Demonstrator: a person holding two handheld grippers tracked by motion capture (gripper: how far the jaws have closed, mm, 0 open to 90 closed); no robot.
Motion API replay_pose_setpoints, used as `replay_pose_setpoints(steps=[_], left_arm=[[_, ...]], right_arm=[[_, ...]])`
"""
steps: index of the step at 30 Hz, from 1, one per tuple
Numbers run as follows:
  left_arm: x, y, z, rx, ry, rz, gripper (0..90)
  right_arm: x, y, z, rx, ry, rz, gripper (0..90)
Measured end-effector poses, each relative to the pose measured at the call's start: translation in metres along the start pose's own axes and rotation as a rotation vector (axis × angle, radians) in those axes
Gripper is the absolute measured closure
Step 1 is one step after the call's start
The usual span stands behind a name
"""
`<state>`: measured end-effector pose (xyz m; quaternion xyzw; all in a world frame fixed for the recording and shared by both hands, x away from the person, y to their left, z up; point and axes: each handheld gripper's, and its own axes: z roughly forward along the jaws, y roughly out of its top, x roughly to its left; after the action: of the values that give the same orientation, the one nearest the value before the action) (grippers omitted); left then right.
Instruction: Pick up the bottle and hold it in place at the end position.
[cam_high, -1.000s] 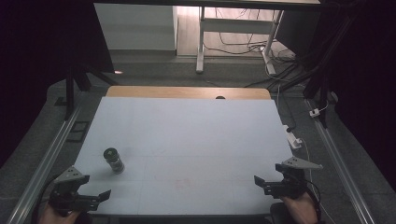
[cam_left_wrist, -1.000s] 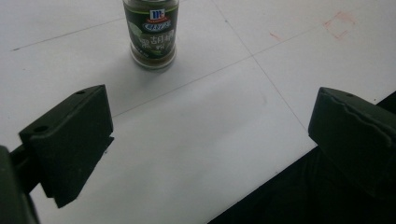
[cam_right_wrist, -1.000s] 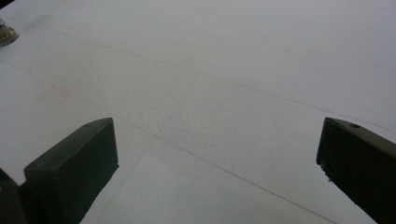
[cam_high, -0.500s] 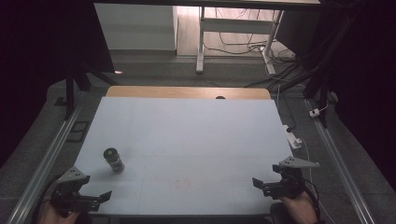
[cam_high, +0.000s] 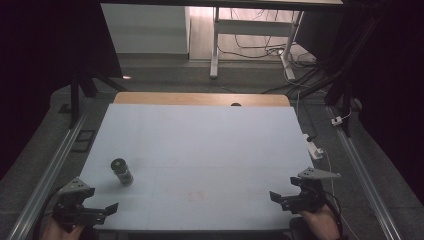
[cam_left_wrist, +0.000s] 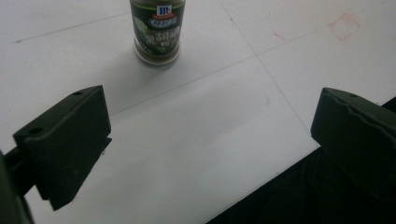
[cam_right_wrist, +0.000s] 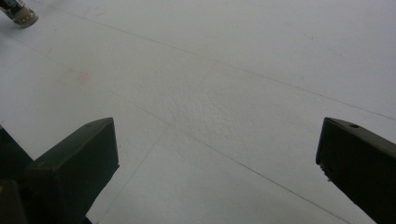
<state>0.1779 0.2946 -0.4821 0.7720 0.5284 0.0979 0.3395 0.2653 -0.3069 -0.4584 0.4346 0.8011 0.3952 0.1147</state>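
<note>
Two grippers are hovering over the near edge of a white bench (cam_high: 210, 140). Left gripper (cam_high: 95, 212) is holding its fingers wide apart, gripping nothing, near a small spice jar (cam_high: 121, 171) standing upright just ahead. Right gripper (cam_high: 285, 199) is also spreading its fingers wide, empty, well apart from the jar.

White rectangular tabletop (cam_high: 210, 150) with wooden far edge strip (cam_high: 200, 98); white power strip (cam_high: 315, 150) at right edge; grey carpeted floor (cam_high: 380, 165).
</note>
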Motion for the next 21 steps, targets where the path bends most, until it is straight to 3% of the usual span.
replay_pose_setpoints(steps=[15, 21], left_arm=[[0.0, 0.008, 0.004, -0.057, 0.01, 0.043, 0.0], [0.002, 0.012, 0.008, -0.084, -0.014, 0.055, 0.0]], right_arm=[[0.002, 0.001, 0.002, 0.019, 0.004, -0.011, 0.0], [0.002, 0.001, 0.003, 0.026, 0.005, -0.023, 0.0]])
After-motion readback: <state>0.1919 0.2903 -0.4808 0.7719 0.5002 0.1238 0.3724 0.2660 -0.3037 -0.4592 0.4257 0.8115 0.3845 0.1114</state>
